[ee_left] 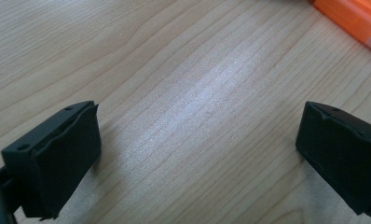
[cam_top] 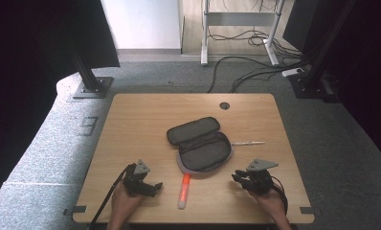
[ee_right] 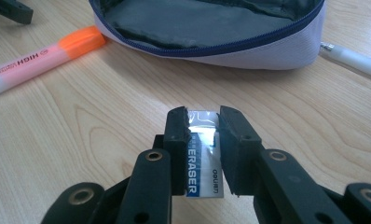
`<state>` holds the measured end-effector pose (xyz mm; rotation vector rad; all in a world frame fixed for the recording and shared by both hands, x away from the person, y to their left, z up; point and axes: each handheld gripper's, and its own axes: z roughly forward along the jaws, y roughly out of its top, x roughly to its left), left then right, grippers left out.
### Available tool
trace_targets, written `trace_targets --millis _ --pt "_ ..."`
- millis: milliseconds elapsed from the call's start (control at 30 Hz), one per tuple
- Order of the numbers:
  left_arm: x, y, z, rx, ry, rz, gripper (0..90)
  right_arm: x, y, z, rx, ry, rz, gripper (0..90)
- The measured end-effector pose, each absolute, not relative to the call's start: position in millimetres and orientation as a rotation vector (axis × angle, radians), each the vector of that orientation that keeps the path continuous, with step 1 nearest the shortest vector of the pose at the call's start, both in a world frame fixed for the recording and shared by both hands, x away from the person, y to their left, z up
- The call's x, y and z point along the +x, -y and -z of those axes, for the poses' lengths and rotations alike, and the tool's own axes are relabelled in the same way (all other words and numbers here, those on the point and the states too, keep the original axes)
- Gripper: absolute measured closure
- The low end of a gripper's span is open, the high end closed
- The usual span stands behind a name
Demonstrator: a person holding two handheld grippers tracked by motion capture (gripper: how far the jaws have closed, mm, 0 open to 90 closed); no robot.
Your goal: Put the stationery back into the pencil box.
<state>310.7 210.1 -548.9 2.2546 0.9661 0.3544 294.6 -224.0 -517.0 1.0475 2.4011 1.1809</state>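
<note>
Eraser [ee_right: 203, 158] clamped between the jaws of the right gripper [ee_right: 203, 122], just above the wooden counter [cam_top: 131, 124] at its near right.

Only the right gripper view reveals the eraser, its sleeve printed "ERASER"; from the high view the right gripper [cam_top: 242, 178] hides it. That view lays out the open grey pencil case [cam_top: 200, 143] at mid-counter, an orange highlighter [cam_top: 184, 190] just before it and a white pen [cam_top: 248, 143] to its right. The left gripper [ee_left: 197, 140], near the highlighter [ee_left: 356, 18], stands spread wide over bare wood, holding nothing.
</note>
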Motion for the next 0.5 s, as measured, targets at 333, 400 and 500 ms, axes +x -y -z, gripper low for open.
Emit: trace_targets --millis 333,400,500 --pt "311 -210 549 2.254 -0.965 -0.353 0.0 302 212 509 1.025 -2.406 -1.161 72.6" --pt "311 -210 549 2.254 -0.965 -0.353 0.0 302 208 507 1.006 -2.412 -1.161 72.6" --pt "311 -210 549 2.255 -0.966 -0.354 0.0 305 204 502 0.993 -2.412 -1.163 72.6"
